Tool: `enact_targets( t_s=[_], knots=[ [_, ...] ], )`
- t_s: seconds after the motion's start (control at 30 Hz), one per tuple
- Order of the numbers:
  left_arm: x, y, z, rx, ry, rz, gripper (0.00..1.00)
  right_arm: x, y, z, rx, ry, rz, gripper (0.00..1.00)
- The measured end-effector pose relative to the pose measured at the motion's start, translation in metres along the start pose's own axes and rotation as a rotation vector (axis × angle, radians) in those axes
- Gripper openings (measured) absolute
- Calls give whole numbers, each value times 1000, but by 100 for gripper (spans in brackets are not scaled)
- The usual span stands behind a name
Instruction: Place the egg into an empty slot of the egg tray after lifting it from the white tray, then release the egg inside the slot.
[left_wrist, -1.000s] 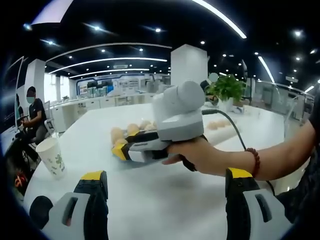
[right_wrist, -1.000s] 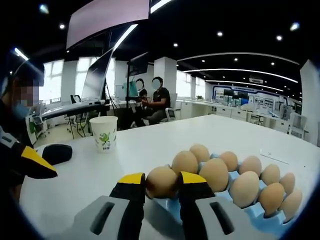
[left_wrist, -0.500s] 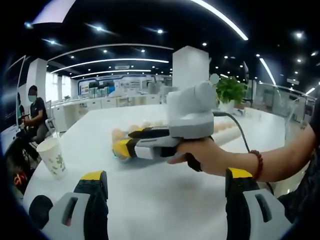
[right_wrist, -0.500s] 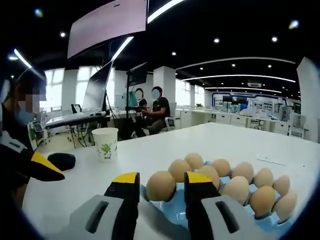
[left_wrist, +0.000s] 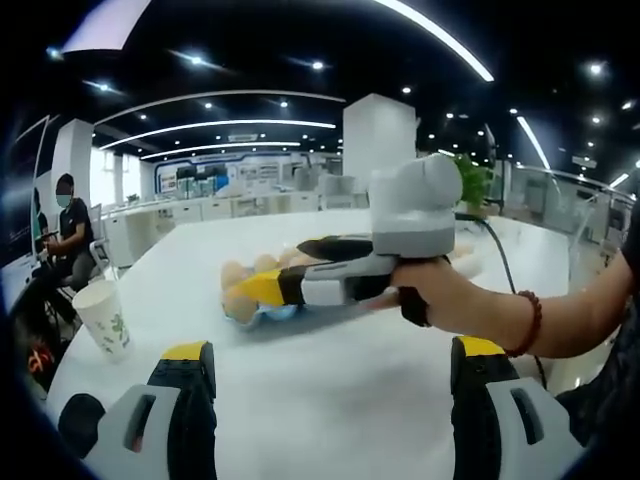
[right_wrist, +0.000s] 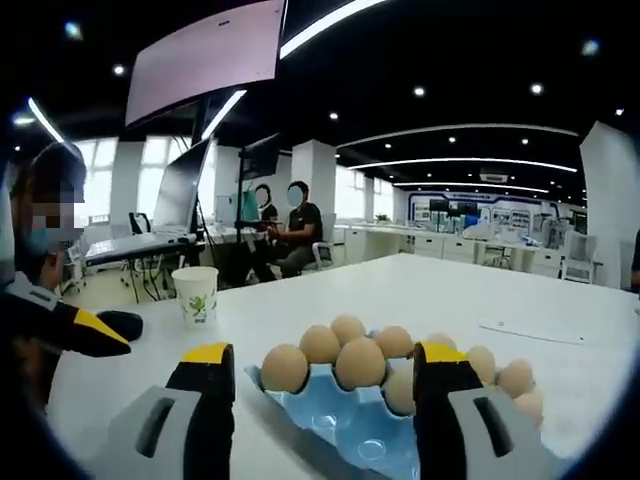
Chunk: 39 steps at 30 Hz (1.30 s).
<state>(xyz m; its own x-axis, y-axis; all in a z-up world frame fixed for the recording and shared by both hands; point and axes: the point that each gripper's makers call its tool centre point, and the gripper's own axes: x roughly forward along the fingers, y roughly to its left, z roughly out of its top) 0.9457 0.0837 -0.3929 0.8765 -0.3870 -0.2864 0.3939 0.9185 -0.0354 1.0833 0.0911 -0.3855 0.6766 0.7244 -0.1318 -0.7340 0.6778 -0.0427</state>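
- The right gripper (right_wrist: 325, 400) was held wide open, nothing between its yellow-tipped jaws.
- Just beyond those jaws, the blue egg tray (right_wrist: 350, 425) was seen on the white table (right_wrist: 420, 300); a brown egg (right_wrist: 285, 367) was seated in its near corner slot.
- A paper cup (right_wrist: 196, 296) was set farther back.
- The left gripper (left_wrist: 325, 385) was held open above bare table, the right gripper reaching over the tray ahead.

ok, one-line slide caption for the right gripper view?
Right gripper open above the blue egg tray, eggs seated in their slots, paper cup behind on the white table.
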Motion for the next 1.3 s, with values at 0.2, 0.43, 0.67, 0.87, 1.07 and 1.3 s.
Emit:
enact_targets(
  t_s=[0.2,0.43,0.67,0.87,1.07,1.3],
  knots=[
    [1,-3,2,6,1,1,100,-11,-16,-1,3,15,-33,85],
    [2,-5,5,11,-5,2,100,-32,-37,-4,15,27,-87,88],
    [6,-5,6,21,-1,-9,100,-51,-56,-9,24,35,-146,88],
    [9,-5,9,26,-3,-16,100,-68,-66,-7,32,29,-174,87],
    [10,-9,9,30,-6,-24,100,-84,-79,-13,35,46,-223,87],
    [11,-11,10,36,-5,-32,100,-101,-94,-22,66,59,-269,87]
  ],
)
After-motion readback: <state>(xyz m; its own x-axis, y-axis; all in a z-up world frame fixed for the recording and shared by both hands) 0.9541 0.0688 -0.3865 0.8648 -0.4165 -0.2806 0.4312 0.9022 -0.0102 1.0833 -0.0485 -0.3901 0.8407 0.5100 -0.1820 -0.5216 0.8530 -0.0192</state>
